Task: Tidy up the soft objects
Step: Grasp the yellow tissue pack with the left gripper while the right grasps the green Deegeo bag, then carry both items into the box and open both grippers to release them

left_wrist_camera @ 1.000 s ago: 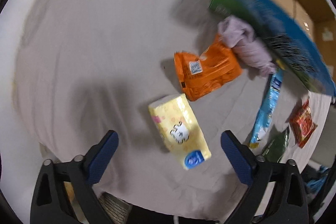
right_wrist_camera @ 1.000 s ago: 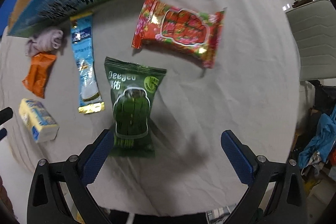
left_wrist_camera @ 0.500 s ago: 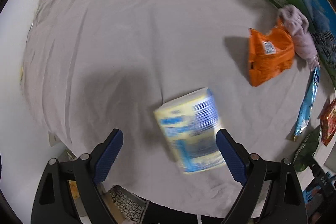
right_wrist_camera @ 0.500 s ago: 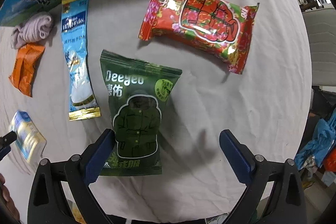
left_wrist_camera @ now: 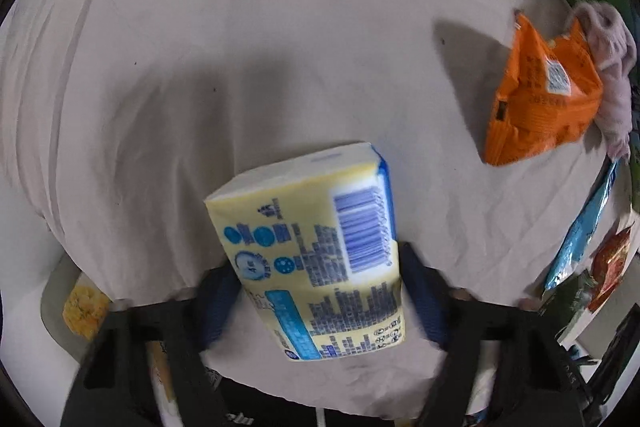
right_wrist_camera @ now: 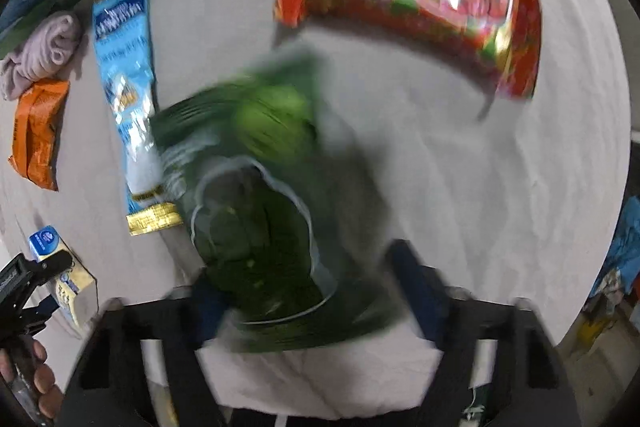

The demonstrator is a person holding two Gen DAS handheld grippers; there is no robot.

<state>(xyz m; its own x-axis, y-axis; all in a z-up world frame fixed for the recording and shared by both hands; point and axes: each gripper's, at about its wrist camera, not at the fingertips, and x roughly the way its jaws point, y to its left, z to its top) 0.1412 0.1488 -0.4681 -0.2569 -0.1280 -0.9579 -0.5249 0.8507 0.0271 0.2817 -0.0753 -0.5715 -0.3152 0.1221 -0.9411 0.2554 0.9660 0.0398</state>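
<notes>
My left gripper (left_wrist_camera: 320, 291) pinches the yellow tissue pack (left_wrist_camera: 316, 259) above the cloth (left_wrist_camera: 240, 27), while my right gripper (right_wrist_camera: 312, 291) seems, through blur, half-closed around the green snack bag (right_wrist_camera: 260, 211), whose slick film could slip out.

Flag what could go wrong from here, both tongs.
1. The left tongs pinch only the near end of the tissue pack; the soft pack may sag or slip.
2. The right view is blurred: the right tongs could close off-centre on the green snack bag or snag the blue sachet beside it.
</notes>
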